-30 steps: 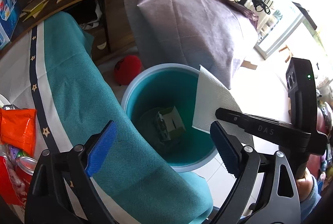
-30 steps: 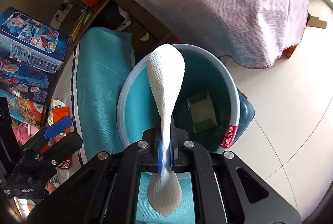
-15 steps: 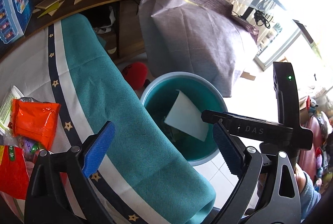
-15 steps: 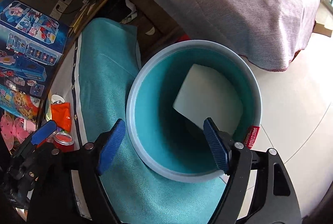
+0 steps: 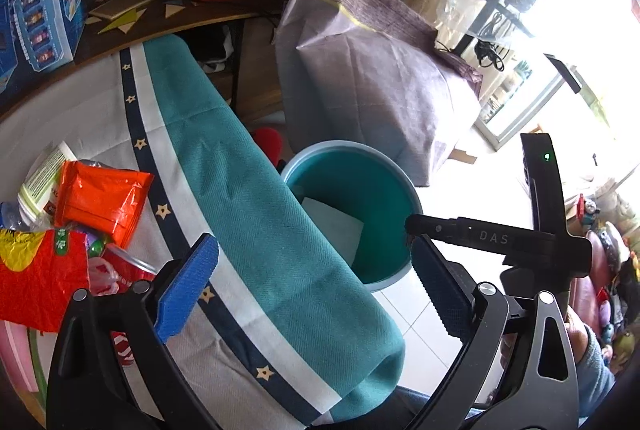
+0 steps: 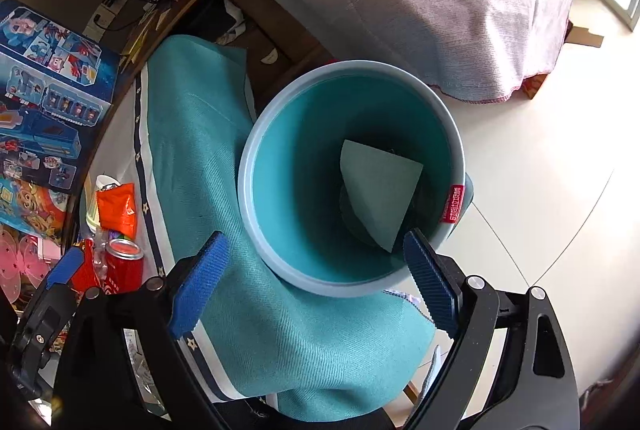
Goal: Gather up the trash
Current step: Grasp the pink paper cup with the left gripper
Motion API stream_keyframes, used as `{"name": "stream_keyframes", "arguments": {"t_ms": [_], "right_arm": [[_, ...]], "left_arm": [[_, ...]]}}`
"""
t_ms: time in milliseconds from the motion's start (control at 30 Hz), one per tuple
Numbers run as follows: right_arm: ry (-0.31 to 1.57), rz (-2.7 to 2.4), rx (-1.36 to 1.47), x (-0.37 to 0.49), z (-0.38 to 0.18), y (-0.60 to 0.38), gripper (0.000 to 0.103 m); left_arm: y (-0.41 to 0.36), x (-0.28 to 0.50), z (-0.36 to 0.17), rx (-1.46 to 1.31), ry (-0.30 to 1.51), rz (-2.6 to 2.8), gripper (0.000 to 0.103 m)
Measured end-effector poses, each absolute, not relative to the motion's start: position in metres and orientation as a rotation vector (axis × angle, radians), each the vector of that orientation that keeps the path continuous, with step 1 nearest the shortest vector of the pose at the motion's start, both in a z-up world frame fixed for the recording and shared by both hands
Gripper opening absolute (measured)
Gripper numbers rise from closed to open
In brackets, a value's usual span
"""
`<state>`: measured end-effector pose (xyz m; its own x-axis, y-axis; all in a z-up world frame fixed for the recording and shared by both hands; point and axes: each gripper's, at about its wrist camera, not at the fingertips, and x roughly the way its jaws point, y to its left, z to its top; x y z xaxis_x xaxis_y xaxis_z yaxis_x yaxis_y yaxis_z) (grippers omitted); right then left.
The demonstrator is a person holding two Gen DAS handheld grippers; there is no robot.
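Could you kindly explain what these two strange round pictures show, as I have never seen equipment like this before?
There is no robot here: a person holds a two-finger gripper in each hand, and a fisheye camera on each looks along its blue-padded fingers.

In the left wrist view, the left gripper is open and holds nothing. Trash lies on the tablecloth: an orange packet, a red wrapper and a red can.

In the right wrist view, the right gripper hangs over a teal bin that stands on the floor beside the table. Its jaws are opening, with nothing between them. A white paper towel lies inside the bin.
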<state>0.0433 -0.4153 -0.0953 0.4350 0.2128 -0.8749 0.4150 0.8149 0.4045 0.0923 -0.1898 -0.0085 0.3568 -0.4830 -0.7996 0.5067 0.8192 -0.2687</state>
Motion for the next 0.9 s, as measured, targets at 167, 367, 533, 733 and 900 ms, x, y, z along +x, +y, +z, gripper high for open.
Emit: {"name": "stream_keyframes", "arguments": {"t_ms": [167,367,533,733,900], "right_arm": [[1.133,-0.108,0.613,0.040,-0.082,-0.391,0.085],[1.148,-0.037,0.539,0.050,-0.071,-0.345,0.085],[1.185,0.045,0.462,0.066,-0.068,-0.298,0.085],[1.222,0.148,0.328,0.082,-0.064,-0.236,0.086],[1.259,0.193,0.275,0.085,-0.072,-0.202,0.090]], "left_arm": [[-0.158,0.080,-0.001,0.003,0.998,-0.609,0.097],[-0.103,0.073,0.003,-0.034,0.976,-0.522,0.098],[-0.037,0.071,0.004,-0.075,0.966,-0.412,0.098],[0.042,0.065,-0.007,-0.103,0.979,-0.282,0.099],[0.096,0.061,-0.025,-0.147,1.011,-0.189,0.099]]}}
